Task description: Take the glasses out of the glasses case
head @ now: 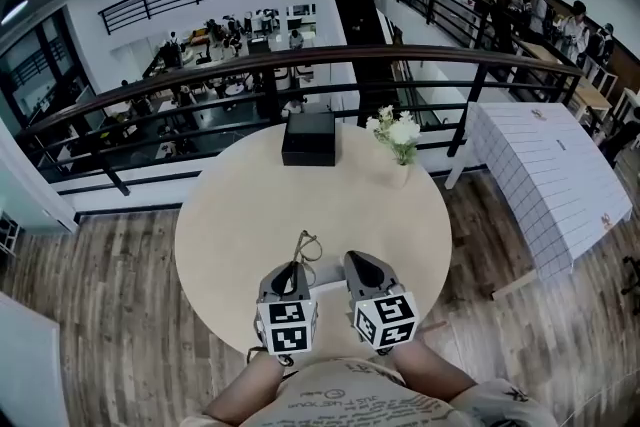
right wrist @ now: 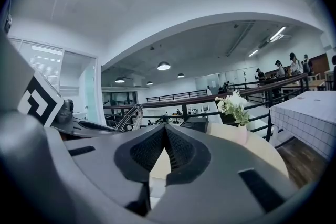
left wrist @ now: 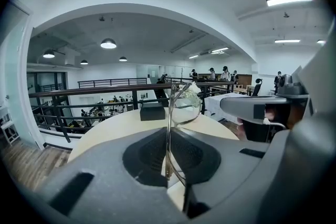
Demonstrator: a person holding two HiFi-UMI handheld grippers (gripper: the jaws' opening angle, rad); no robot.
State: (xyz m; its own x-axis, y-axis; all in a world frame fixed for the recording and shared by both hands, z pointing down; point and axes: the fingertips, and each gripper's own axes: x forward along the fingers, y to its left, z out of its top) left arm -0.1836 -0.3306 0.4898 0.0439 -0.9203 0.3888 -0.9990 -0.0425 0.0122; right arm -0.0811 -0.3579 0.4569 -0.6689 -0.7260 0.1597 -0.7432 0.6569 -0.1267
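Well apart from the glasses case (head: 309, 137), the left hand-held gripper (left wrist: 169, 150) clamps the glasses (left wrist: 186, 106) by the frame to hold them clear; the right hand-held gripper (right wrist: 165, 140) is closed, empty.

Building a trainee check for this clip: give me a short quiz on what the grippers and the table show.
1. True or false: the right gripper holds the glasses.
2. What stands beside the black box on the table? A) mug B) flowers C) book
3. Fill in: the left gripper is shut on the ____.
Key: 1 false, it is shut on nothing; 2 B; 3 glasses.
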